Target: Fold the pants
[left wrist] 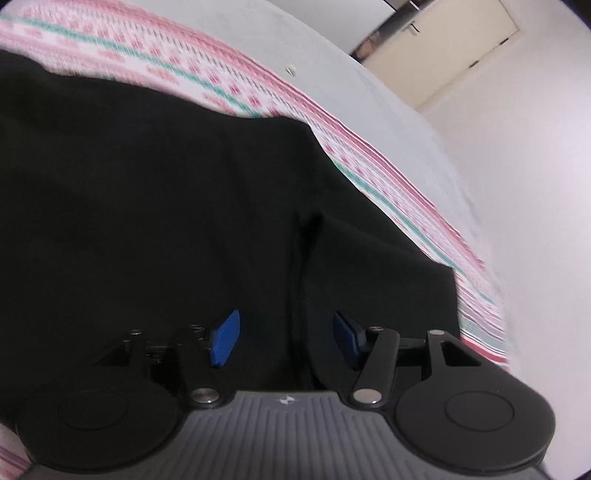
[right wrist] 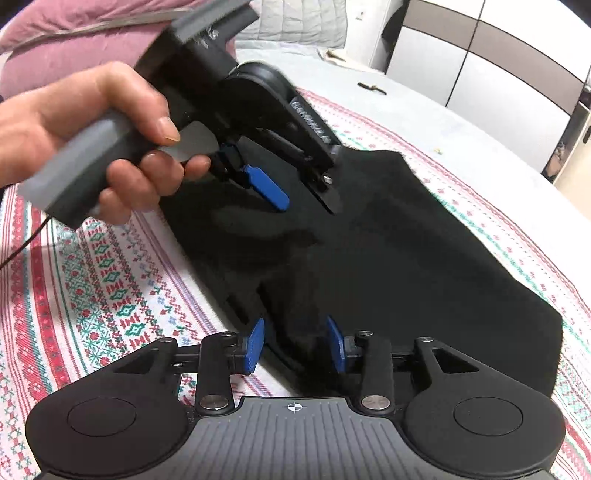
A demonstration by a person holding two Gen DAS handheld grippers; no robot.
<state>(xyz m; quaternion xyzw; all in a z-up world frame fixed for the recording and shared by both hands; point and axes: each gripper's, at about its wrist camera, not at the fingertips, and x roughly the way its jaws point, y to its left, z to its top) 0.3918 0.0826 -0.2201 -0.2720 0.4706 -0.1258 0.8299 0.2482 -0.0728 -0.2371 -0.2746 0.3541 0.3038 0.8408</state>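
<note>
The black pants [right wrist: 388,251] lie spread on a bed with a pink, white and green patterned cover [right wrist: 103,266]. In the left wrist view the pants [left wrist: 147,203] fill the middle, with a seam running down the centre. My left gripper [left wrist: 286,339] is open, its blue pads [left wrist: 225,343] just above the fabric with nothing between them. It also shows in the right wrist view [right wrist: 295,195], held by a hand over the far part of the pants. My right gripper [right wrist: 295,343] is open over the near edge of the pants.
A pink pillow or blanket [right wrist: 74,40] and grey quilt [right wrist: 303,26] lie at the bed's far end. Wardrobe doors [right wrist: 498,62] stand at the back right. A small dark object [right wrist: 371,88] lies on the grey sheet. A cable [right wrist: 22,247] trails from the left handle.
</note>
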